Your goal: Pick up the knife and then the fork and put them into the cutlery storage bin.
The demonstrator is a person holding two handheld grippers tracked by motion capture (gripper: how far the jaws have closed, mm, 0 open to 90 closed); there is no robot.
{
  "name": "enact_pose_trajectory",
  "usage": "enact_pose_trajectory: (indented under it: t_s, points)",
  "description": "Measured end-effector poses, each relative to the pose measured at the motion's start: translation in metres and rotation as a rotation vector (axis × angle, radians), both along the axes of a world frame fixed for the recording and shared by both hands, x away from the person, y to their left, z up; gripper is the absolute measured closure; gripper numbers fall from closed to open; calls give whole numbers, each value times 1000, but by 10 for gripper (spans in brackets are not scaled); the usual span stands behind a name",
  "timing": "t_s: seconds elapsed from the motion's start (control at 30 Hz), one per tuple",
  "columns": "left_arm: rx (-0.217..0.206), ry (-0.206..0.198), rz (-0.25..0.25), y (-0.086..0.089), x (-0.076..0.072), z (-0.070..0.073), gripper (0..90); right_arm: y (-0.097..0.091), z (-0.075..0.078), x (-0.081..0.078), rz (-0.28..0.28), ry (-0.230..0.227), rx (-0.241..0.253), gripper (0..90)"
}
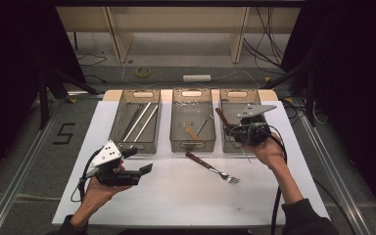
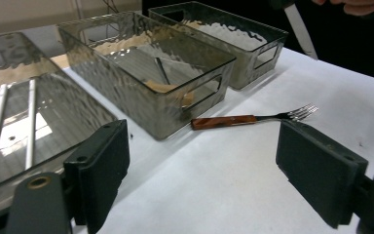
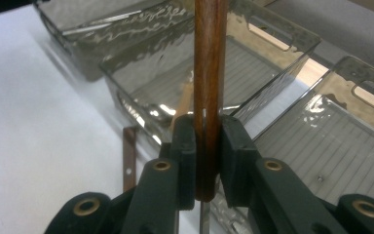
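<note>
The right gripper [image 3: 207,146], jaws clenched on the wooden-handled knife [image 3: 209,73], should lower it gently into the right bin [image 1: 235,98] (left gripper [image 1: 139,174] released).

— How many clear smoky plastic bins with cut-out handles stand on the white table?
— Three in a row: left bin [image 1: 136,122], middle bin [image 1: 192,120], right bin [image 1: 231,100].
— And wooden-handled cutlery?
— One fork with a reddish-brown handle [image 1: 211,168] lying on the table, and one wooden-handled knife [image 3: 209,73].
— Anything in the left bin?
— Two long pale sticks [image 1: 142,122].
</note>
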State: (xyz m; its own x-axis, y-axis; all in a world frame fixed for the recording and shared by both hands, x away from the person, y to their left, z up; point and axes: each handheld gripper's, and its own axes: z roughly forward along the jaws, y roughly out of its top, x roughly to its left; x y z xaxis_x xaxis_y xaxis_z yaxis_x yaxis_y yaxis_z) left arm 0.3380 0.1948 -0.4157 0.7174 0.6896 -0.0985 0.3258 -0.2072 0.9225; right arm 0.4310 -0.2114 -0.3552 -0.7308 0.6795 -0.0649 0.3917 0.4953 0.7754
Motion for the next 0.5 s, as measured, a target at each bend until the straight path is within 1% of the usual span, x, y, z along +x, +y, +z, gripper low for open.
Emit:
enact_pose_trajectory:
  t_s: [0.07,0.13,0.2,0.37,0.5]
  points:
    - [-1,5,8,2,-3,-3,193,0,5,5,-9,9,15,790]
    - [15,3,5,2,-7,-5,193,0,9,11,-19,8,26,791]
    - [15,2,7,3,-9,-6,194,1,12,17,-37,14,39,791]
    - [11,5,12,5,-13,-7,192,-1,16,36,-92,27,49,791]
    - [4,-4,27,8,-15,-8,192,-2,17,50,-125,33,57,791]
